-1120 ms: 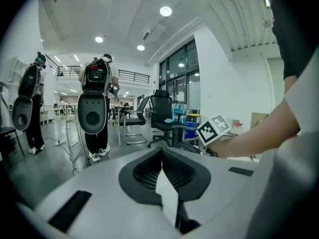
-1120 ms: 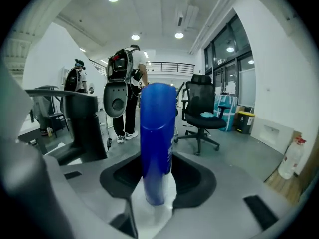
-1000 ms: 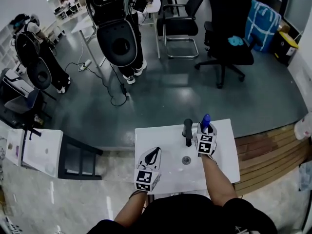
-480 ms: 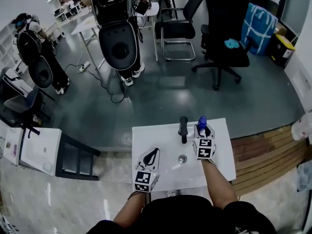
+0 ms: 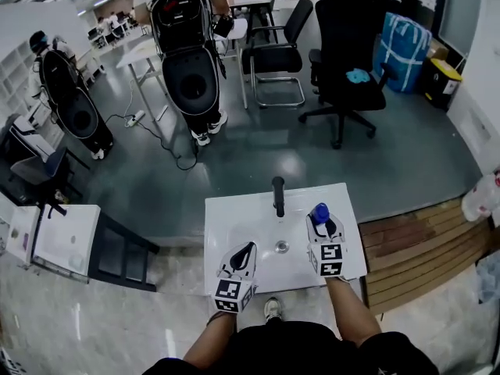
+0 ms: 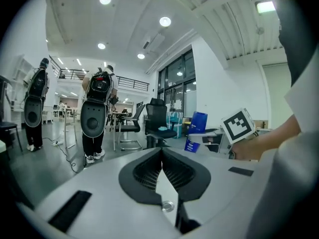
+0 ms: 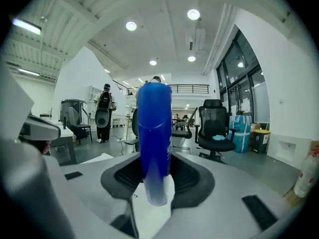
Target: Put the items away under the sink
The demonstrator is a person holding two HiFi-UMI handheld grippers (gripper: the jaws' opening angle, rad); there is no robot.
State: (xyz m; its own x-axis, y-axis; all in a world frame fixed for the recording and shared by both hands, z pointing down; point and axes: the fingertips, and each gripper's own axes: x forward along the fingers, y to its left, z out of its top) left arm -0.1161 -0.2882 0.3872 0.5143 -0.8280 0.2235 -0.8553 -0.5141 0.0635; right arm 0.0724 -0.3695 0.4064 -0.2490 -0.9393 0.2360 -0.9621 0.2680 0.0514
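Clamping an upright blue cylindrical plastic bottle point(image 7: 154, 128) between its jaws, the right gripper point(image 5: 323, 226) is holding it above the white rectangular sink basin point(image 5: 234, 217). The bottle is sticking up from the jaw tips at the gripper's 12 o'clock end, at 4 o'clock from the black faucet point(image 5: 278, 196). The left gripper point(image 5: 244, 254) is hovering empty at 7 o'clock from the round metal drain point(image 5: 282, 246), its jaws pressed together.
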